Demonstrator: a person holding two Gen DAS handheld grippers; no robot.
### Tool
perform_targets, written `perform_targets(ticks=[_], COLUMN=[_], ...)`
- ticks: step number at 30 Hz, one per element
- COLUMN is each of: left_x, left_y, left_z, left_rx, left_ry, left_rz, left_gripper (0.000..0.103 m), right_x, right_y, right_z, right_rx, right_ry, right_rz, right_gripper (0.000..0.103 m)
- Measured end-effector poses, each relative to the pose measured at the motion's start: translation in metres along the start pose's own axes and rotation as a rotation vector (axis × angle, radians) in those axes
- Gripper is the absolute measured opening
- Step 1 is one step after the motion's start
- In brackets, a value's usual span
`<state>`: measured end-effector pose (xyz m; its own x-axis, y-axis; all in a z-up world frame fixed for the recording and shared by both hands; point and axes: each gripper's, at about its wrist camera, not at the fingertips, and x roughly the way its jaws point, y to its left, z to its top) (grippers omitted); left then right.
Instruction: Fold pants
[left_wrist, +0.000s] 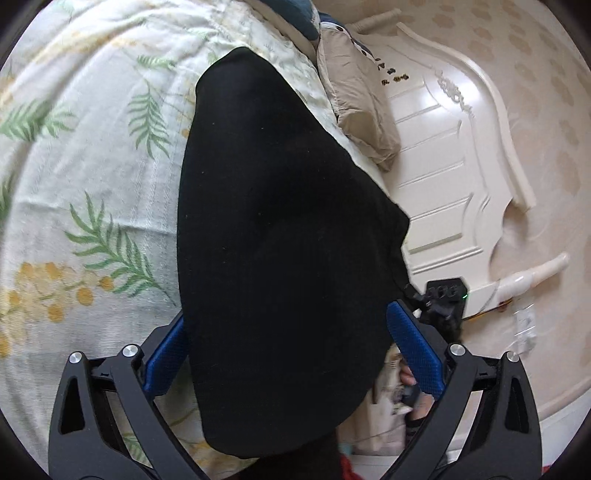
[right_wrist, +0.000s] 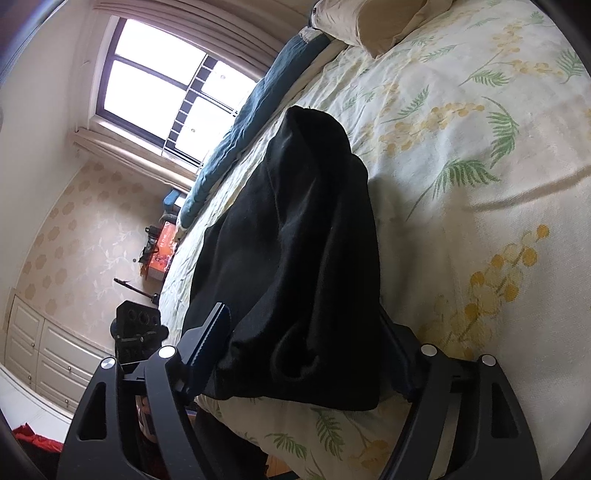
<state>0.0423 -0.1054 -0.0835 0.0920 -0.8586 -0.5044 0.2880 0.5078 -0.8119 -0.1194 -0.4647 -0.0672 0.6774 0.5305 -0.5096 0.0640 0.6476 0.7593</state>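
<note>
Two grippers: both spread wide around black pants (left_wrist: 280, 229), pads not pressing
Left gripper (left_wrist: 291, 354): lower centre
Right gripper (right_wrist: 306, 343): lower centre
Bedspread (right_wrist: 480, 166): floral, underneath

No legible text anywhere.

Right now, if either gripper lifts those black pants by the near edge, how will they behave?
Likely floppy: the black pants lie in soft rolled folds, so the free end should sag and the fold may open. Probably light for their bulk; the floral bedspread barely dents beneath them. Fabric looks matte and fuzzy, so the textured blue pads should grip rather than slip.
</note>
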Motion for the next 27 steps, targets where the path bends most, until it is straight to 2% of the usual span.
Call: perform_targets(ticks=[2, 4, 6, 8, 9, 10, 13, 19, 27], left_x=[0.002, 0.008, 0.012, 0.013, 0.013, 0.012, 0.006, -0.009, -0.044], left_y=[0.002, 0.003, 0.006, 0.009, 0.01, 0.011, 0.008, 0.004, 0.011], left_z=[0.002, 0.002, 0.002, 0.003, 0.003, 0.004, 0.003, 0.001, -0.005], left_rx=[-0.009, -0.009, -0.011, -0.024, -0.032, -0.034, -0.006, 0.037, 0.071], left_ry=[0.013, 0.034, 0.05, 0.059, 0.055, 0.052, 0.036, 0.004, -0.052], left_rz=[0.002, 0.04, 0.038, 0.013, 0.006, 0.002, 0.006, 0.052, 0.126], left_gripper=[0.093, 0.061, 0.051, 0.043, 0.039, 0.035, 0.031, 0.029, 0.029], right_x=[-0.001, -0.001, -0.001, 0.001, 0.003, 0.003, 0.0, 0.003, 0.032], right_y=[0.0, -0.001, 0.0, 0.002, 0.002, 0.001, 0.002, 0.014, 0.035], right_z=[-0.001, -0.001, -0.002, -0.004, -0.006, -0.008, -0.011, -0.015, -0.02], right_rx=[0.0, 0.003, -0.007, -0.022, -0.021, -0.015, 0.003, -0.004, -0.019], right_ry=[0.004, 0.0, -0.005, -0.008, -0.005, -0.013, -0.036, -0.06, -0.024], right_rz=[0.008, 0.013, 0.004, -0.027, -0.036, -0.036, -0.014, -0.001, 0.036], right_gripper=[0.075, 0.075, 0.074, 0.064, 0.056, 0.054, 0.042, 0.04, 0.04])
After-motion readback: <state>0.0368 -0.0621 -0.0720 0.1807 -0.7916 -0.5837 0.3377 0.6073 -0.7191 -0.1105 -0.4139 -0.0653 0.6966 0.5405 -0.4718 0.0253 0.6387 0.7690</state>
